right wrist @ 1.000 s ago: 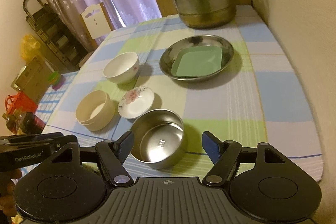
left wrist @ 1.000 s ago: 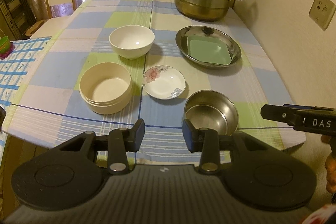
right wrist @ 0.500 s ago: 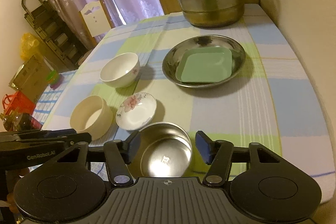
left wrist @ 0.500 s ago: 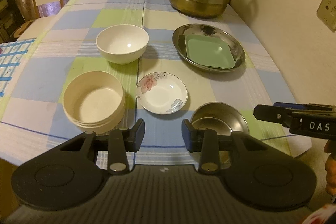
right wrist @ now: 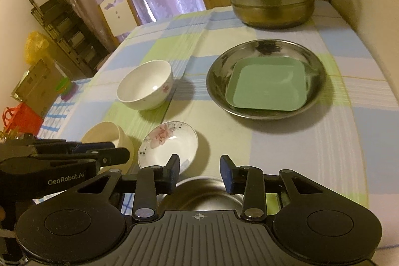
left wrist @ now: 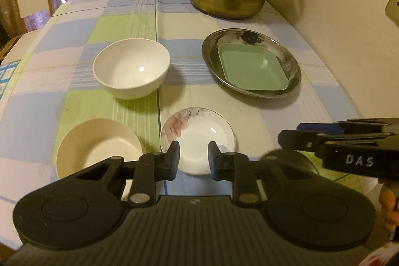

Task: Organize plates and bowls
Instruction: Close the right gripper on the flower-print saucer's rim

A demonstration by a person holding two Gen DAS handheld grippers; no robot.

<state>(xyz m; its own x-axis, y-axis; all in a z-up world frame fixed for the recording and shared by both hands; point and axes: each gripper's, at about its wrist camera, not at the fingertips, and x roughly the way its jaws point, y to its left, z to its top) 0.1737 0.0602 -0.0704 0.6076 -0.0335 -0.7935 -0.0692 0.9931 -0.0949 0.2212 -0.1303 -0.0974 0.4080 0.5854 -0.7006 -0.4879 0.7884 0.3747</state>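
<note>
While both have just been closing, the left gripper and right gripper stay slightly apart, empty. Three bowls, one floral saucer lower center, steel bowl bottom.

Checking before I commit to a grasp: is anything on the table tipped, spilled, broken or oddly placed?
Nothing stands out. The white ceramic bowl, beige round bowl, floral saucer and small steel bowl all sit upright and dry. The green square plate lies a little off-centre inside the round steel dish. No chips or spills show.
</note>
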